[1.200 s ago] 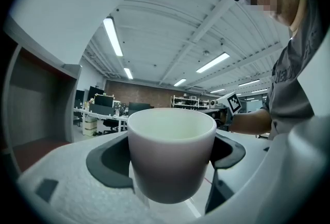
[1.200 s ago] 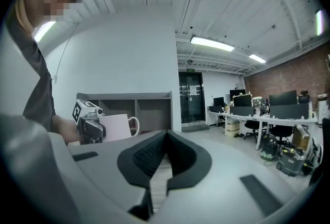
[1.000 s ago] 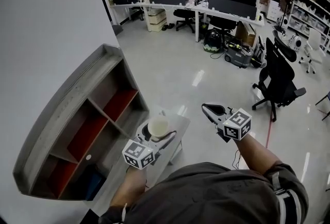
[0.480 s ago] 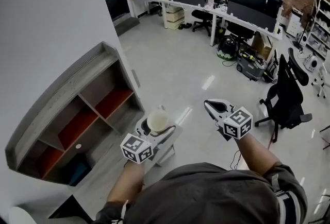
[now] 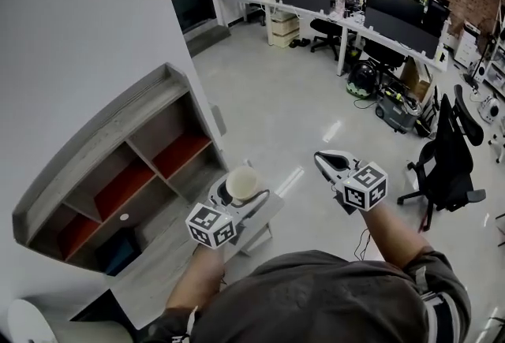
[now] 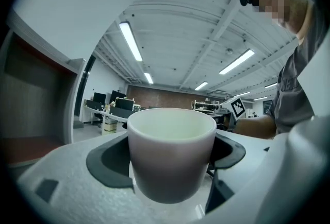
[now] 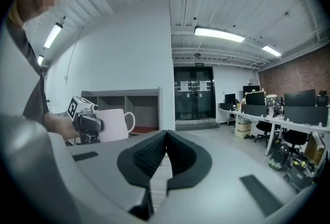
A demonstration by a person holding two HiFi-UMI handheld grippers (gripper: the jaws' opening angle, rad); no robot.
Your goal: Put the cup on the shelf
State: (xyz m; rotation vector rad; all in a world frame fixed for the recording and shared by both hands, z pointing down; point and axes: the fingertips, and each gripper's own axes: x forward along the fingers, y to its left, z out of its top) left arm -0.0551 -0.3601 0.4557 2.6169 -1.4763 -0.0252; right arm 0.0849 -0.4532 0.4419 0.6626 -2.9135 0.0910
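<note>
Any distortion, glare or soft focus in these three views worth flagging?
Head view: the wide-angle lens makes the shelf lean, and ceiling lights glare in streaks off the glossy floor. Left gripper view: fisheye with black corners; the cup fills the foreground, slightly soft. Right gripper view: same fisheye vignette; the ceiling lamp blows out white, while the shut right gripper reads clearly.
</note>
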